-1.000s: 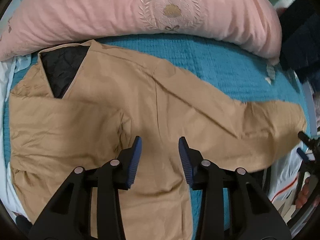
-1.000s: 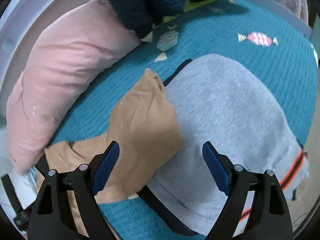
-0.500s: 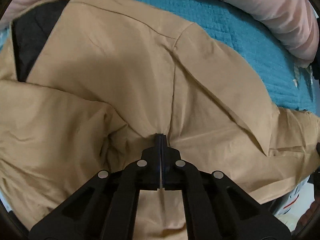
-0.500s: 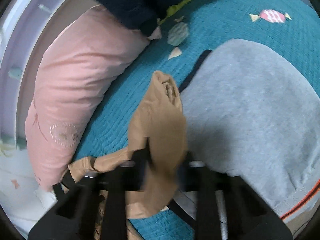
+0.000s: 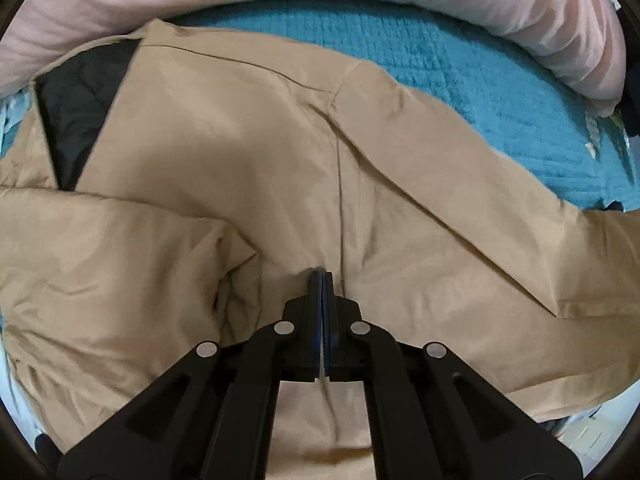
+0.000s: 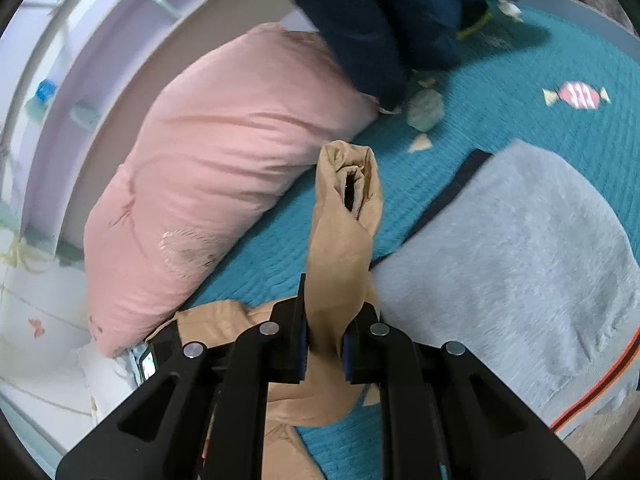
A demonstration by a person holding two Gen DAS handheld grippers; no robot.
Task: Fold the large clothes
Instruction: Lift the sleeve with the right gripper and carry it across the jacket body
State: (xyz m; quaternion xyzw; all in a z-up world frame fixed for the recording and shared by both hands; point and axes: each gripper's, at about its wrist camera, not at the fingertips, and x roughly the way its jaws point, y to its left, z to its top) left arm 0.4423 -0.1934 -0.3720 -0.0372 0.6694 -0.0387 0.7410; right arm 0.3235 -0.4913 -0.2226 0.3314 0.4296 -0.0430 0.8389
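- Teal quilted bedspread (image 5: 472, 64): covers the bed under everything; candy motifs are stitched on it in my right wrist view.
- Tan jacket (image 5: 224, 168): spread flat on the bedspread, filling most of my left wrist view. Its collar end, with black quilted lining (image 5: 76, 108) showing in the opening, points to the upper left; the hem end runs off the bottom edge below my claw. The body's long axis thus runs from upper left down toward the camera. One sleeve lies folded across the body at left.
- Pink pillow (image 6: 224, 184): long, with embroidered emblem, lying along the far edge of the bed just beyond the jacket's shoulder line.
- Grey garment (image 6: 520, 248): flat on the bedspread with a dark band at one edge and orange striping at the other, beside the lifted sleeve.
- Dark navy garment (image 6: 384, 20): heaped at the far end, overlapping the pillow's end.
- Jacket sleeve (image 6: 344, 240): lifted off the bed, its long axis pointing away from my right claw, open cuff farthest out.
- My right gripper (image 6: 323, 344): fingers closed around the sleeve, cloth bunched between them.
- My left gripper (image 5: 322, 280): fingers pressed together, pinching jacket fabric at the side seam near the underarm.
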